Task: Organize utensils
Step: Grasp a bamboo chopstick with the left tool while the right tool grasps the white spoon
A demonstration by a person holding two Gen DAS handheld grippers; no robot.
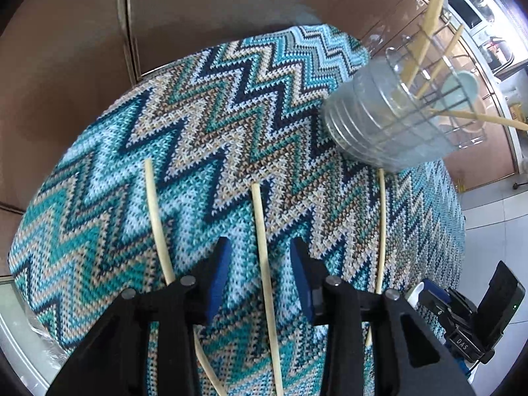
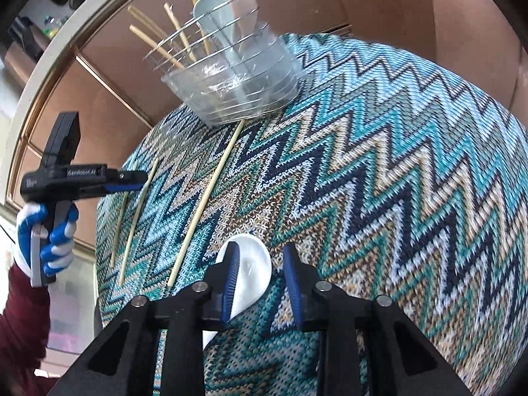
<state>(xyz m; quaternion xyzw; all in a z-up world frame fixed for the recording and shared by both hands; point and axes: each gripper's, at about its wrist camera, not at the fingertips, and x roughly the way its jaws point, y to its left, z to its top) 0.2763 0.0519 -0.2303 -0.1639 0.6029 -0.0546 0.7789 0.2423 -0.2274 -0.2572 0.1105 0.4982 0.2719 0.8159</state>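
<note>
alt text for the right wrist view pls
The right gripper hangs over a white spoon on a zigzag knit cloth, jaws open around its bowl. Three chopsticks lie loose before a clear holder of utensils.

each gripper [image 1: 260, 283] has black plastic arms, silver screws and blue ribbed pads [image 2: 231, 280]. the left gripper [image 2: 132, 178] bears white lettering on its side. the hand [image 2: 49, 241] wears a blue-and-white glove and a maroon sleeve [image 2: 19, 323].
</note>
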